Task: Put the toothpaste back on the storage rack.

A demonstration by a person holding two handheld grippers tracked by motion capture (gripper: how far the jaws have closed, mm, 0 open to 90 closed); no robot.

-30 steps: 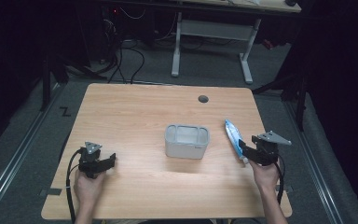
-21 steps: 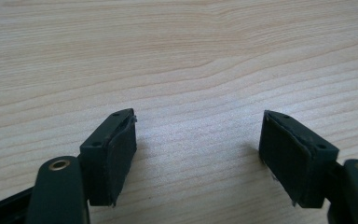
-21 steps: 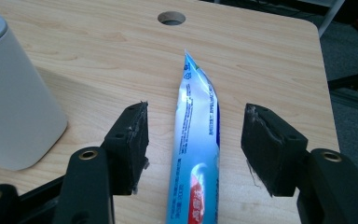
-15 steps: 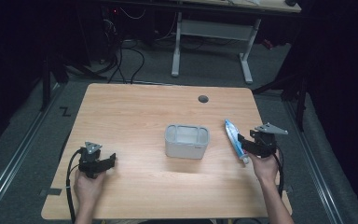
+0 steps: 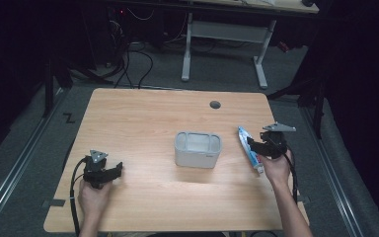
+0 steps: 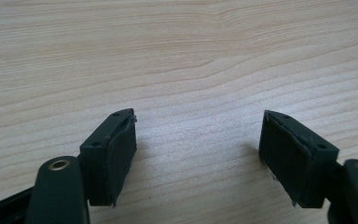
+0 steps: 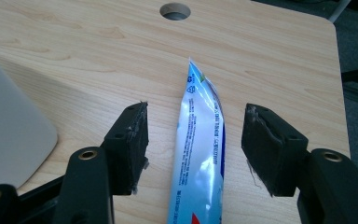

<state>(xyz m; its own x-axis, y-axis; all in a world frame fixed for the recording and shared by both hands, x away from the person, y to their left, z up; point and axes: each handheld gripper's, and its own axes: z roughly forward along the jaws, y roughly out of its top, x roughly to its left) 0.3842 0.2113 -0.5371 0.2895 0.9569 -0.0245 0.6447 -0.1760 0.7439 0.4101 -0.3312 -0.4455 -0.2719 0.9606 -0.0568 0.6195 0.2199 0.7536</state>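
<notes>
A blue and white toothpaste tube (image 5: 243, 136) lies on the wooden table (image 5: 143, 118) at the right, running front to back. My right gripper (image 5: 252, 146) hovers over its middle. In the right gripper view the tube (image 7: 199, 177) runs up between the two black jaws, with a gap on each side, so the right gripper (image 7: 196, 119) is open and its pads touch nothing. Near the front left, my left gripper (image 5: 117, 169) rests low over the table. The left gripper (image 6: 200, 126) stands open over bare wood.
A grey rectangular container (image 5: 198, 149) stands at the table's middle, left of the tube; its rounded corner (image 7: 9, 126) shows in the right gripper view. A round cable hole (image 5: 215, 104) sits toward the far edge. The table's right edge is close to my right hand.
My right gripper has moved a little away from the front edge along the toothpaste tube. The left gripper has stayed where it was.
</notes>
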